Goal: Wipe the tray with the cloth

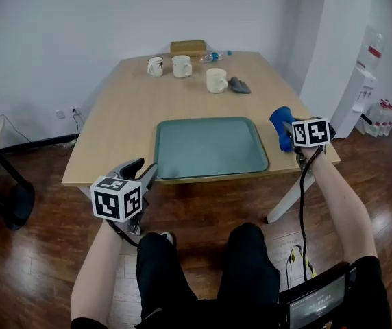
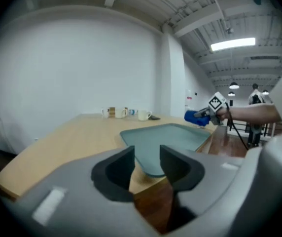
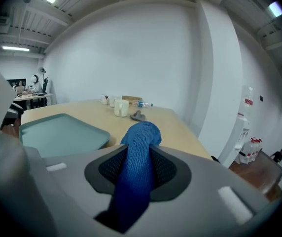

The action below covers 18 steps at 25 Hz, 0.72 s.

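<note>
Right tongs (image 3: 138,162) clamped on blue cloth (image 3: 141,135), over right edge of desk (image 1: 120,115), just beside tray (image 1: 210,146). Left tongs (image 2: 147,162) open, empty, off front left corner. Tray flat at front edge, middle. Cloth probably soft, light, floppy; better hold bunched middle firmly, free end down on tray.

Head view, upper centre: the dark grey object (image 1: 239,85) is too small to identify. Right gripper view, lower centre: the lower end of the cloth (image 3: 139,157) is hidden between the jaws.
</note>
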Available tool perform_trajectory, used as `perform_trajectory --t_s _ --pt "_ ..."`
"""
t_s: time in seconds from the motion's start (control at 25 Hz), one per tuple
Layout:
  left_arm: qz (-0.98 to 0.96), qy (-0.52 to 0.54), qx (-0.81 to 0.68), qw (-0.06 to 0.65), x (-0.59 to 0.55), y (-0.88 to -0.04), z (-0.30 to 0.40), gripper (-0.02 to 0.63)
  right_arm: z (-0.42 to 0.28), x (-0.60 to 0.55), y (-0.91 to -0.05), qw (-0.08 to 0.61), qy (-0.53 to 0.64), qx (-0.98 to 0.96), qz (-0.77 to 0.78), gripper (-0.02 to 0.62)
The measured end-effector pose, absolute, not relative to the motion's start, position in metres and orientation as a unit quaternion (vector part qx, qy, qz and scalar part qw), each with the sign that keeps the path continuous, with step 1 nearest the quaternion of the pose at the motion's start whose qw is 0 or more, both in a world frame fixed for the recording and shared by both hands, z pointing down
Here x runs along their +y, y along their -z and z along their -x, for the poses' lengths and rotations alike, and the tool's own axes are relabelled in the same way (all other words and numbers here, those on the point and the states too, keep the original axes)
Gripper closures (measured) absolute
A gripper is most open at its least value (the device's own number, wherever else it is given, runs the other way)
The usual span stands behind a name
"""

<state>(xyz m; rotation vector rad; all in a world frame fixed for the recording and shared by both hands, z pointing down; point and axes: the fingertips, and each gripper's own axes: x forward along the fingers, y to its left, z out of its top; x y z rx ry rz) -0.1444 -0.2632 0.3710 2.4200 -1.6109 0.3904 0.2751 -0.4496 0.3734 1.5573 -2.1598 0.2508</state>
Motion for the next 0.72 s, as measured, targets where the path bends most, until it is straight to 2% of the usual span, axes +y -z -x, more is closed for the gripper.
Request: perform_trajectory --t_s 0.16,0.28,0.4,0.48,0.56,0.72 --pt "-0.813 -0.196 -0.535 0.121 -0.271 -0.398 0.147 0.459 -0.237 -0.463 -0.356 0.248 -0.077 -0.788 -0.558 0.482" --pt "-0.813 -0.198 -0.531 0.134 -0.272 -0.406 0.146 0.462 -0.206 -0.473 -0.362 0.286 -0.073 -0.783 -0.548 0.482" --pt "-0.820 -0.192 -0.521 0.141 -0.271 -0.405 0.141 0.484 -0.179 -0.483 -0.377 0.338 -0.066 -0.766 -0.543 0.482" --pt "-0.826 -0.188 -0.512 0.146 -0.272 -0.405 0.136 0.528 -0.164 -0.486 -0.391 0.384 -0.051 -0.747 -0.540 0.482" --pt "-0.828 -0.188 -0.507 0.145 -0.272 -0.406 0.134 0.532 -0.143 -0.486 -0.402 0.412 -0.040 -0.740 -0.530 0.482" --pt "-0.831 -0.185 -0.503 0.145 -0.272 -0.405 0.134 0.532 -0.071 -0.478 -0.411 0.404 -0.057 -0.779 -0.477 0.482"
